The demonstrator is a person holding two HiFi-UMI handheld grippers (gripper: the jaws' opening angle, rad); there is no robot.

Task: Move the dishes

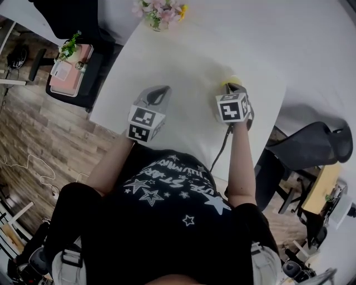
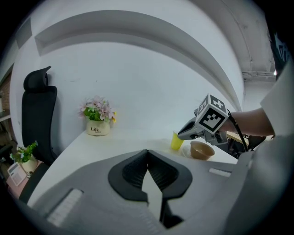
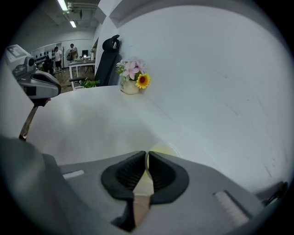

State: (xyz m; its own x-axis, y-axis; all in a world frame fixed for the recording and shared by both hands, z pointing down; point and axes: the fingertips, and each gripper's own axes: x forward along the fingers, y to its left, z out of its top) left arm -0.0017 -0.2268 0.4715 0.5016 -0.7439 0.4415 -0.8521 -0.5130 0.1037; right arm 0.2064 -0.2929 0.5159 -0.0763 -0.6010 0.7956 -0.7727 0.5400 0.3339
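Note:
A yellow cup (image 1: 235, 80) stands near the right edge of the white table (image 1: 183, 55), with a brown bowl (image 2: 202, 150) just beside it. My right gripper (image 1: 231, 87) points steeply down at the cup. In the left gripper view its tips (image 2: 180, 135) meet the rim of the cup (image 2: 176, 142). In the right gripper view the jaws (image 3: 146, 155) are shut on a thin pale sliver of the cup's wall; the cup's mouth (image 3: 164, 149) shows past them and the bowl (image 3: 139, 209) below. My left gripper (image 1: 164, 90) hovers over the table's near side, shut (image 2: 147, 152) and holding nothing.
A pot of pink flowers (image 1: 158, 14) stands at the table's far edge. Black office chairs stand to the left (image 2: 36, 114) and to the right (image 1: 317, 145). A low stand with a small plant (image 1: 69, 61) sits on the wood floor at left.

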